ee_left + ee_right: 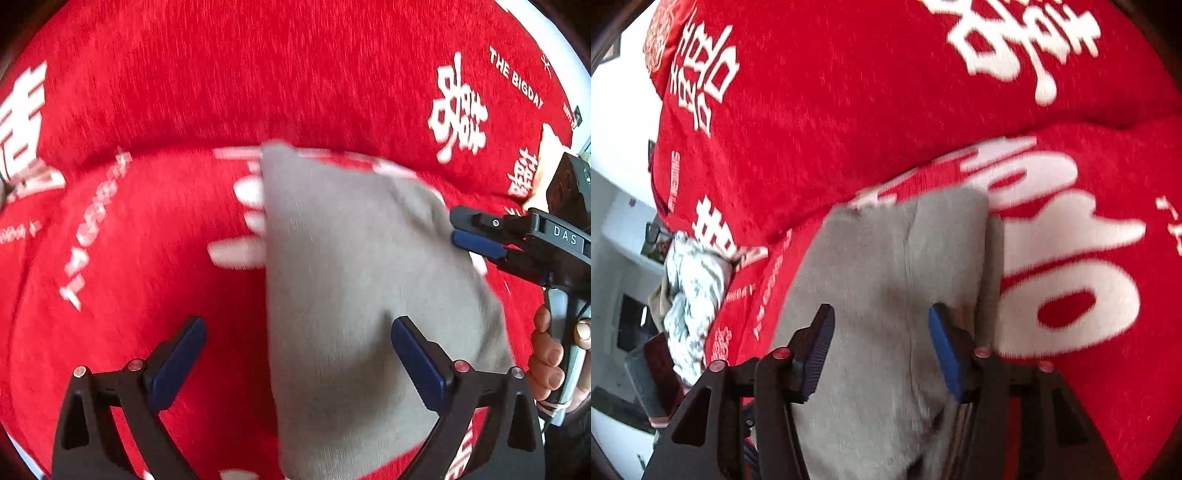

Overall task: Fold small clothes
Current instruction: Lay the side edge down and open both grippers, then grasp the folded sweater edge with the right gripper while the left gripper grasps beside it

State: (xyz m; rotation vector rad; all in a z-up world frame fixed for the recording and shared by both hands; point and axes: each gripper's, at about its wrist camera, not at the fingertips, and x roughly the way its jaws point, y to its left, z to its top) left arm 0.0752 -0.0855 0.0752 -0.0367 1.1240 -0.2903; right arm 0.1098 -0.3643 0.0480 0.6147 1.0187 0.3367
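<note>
A: Where is the grey garment [354, 280]?

B: It lies flat on the red blanket [184, 92], the one printed with white characters. From the left wrist view it runs as a long folded panel from near the blanket's crease down to the bottom edge, where the frame cuts it off.

A: And the left gripper [299, 365]?

B: Its jaws stand wide apart with nothing pinched. One blue pad hovers over bare blanket, the other over the grey cloth. Whether that pad touches the fabric I cannot tell.

A: The right gripper [882, 350]?

B: Released too, though parted less widely. In its own view both blue pads stand over the garment with a clear gap between them and no cloth gathered in it. In the left view it reaches in from the right edge, its tip at the garment's side; a hand [554, 350] wraps the handle, partly cut off.

A: What is hard to make out?

B: The garment's edges are smeared by motion blur, so its layers are difficult to count. A seam or fold runs down its middle in the right view. At that view's left margin sits a crumpled patterned cloth [694, 291], half hidden by the blanket's edge. The room beyond it is washed out.
</note>
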